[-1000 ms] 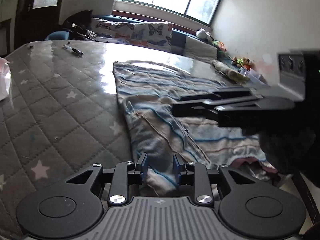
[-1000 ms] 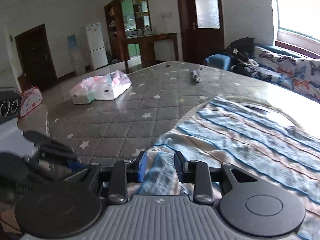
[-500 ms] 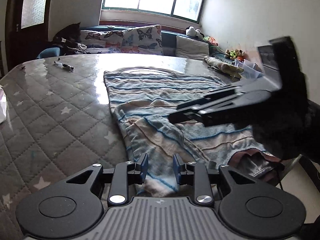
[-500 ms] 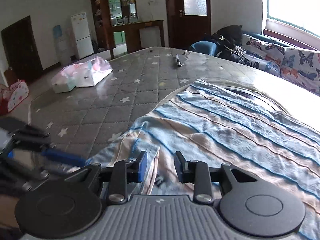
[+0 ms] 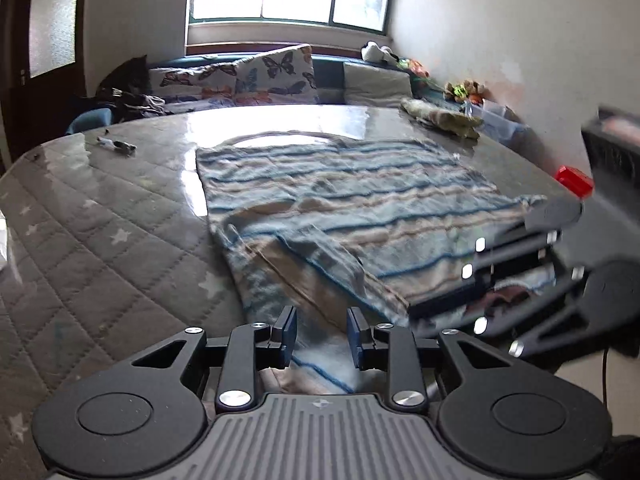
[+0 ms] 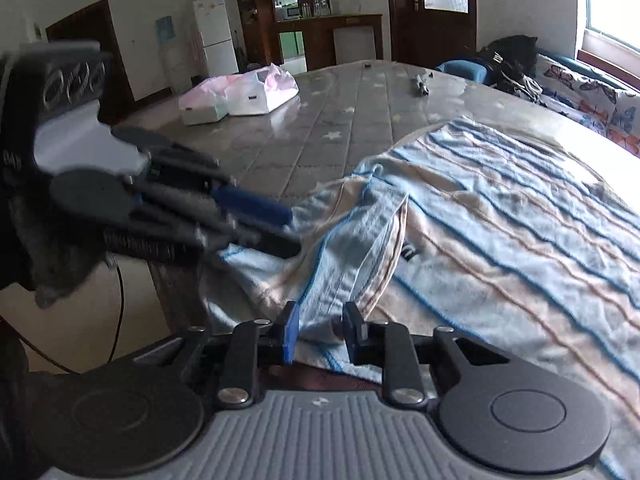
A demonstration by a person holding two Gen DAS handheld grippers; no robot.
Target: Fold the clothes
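Though motion-blurred in each other's views, both grippers' fingers [image 5: 287, 334] [image 6: 289, 332] parted over the striped garment's [image 5: 360, 200] hem.

left tool [image 5: 319, 335]: fingers parted, level, pointing forward, low at near edge | right tool [image 6: 319, 332]: fingers parted, level, low | each tool shows blurred in the other's view, close together, side by side

The striped garment [image 5: 360, 208] is soft, fuzzy cloth, a bit rough like a towel. The surface [image 5: 100, 248] under it is grey quilted cloth with stitched stars under a shiny, see-through plastic cover. The left tongs [image 5: 321, 335] and right tongs [image 6: 321, 332] are matt black plastic with shiny metal screws and blue pads [image 6: 290, 330].
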